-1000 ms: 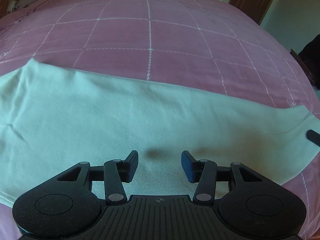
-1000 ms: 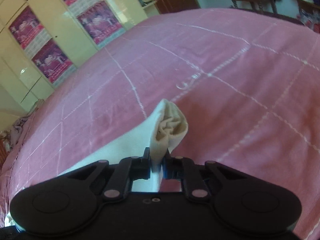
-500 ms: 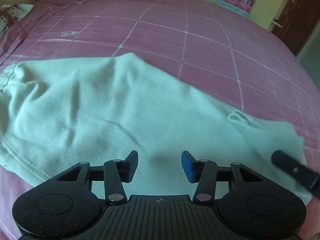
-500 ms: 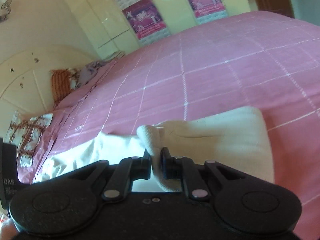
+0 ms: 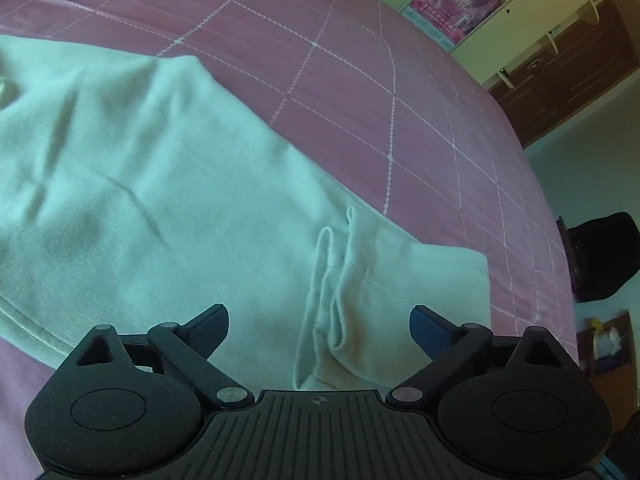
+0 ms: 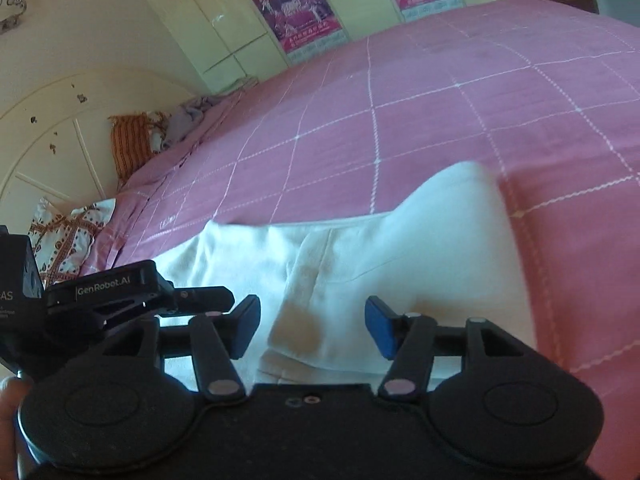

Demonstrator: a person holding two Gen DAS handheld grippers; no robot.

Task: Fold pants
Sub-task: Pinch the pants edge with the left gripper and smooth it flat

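The pale pants (image 5: 168,200) are lying spread across a pink checked bed cover (image 5: 380,92), with one end doubled back over the rest so a rumpled cuff edge (image 5: 340,280) is resting on top. In the right wrist view the same pants (image 6: 400,248) are lying flat, a faint yellowish stain showing near the folded layer.

Your left gripper (image 5: 318,320) is hovering just above that cuff edge with its jaws opening wide, nothing pressed between them. Your right gripper (image 6: 312,326) is also letting go, its jaws opening, with cloth below them but not pinched. The body of the left gripper (image 6: 120,288) is showing at the left of the right wrist view, just beside the right one.

Judging from this, you are finishing a lengthwise fold and releasing the carried end. Next you would likely need to smooth the bunched cuff, then take a fresh edge for another fold, keeping the layers aligned.

A headboard (image 6: 48,144) and cupboards with posters (image 6: 296,12) are standing beyond the bed.
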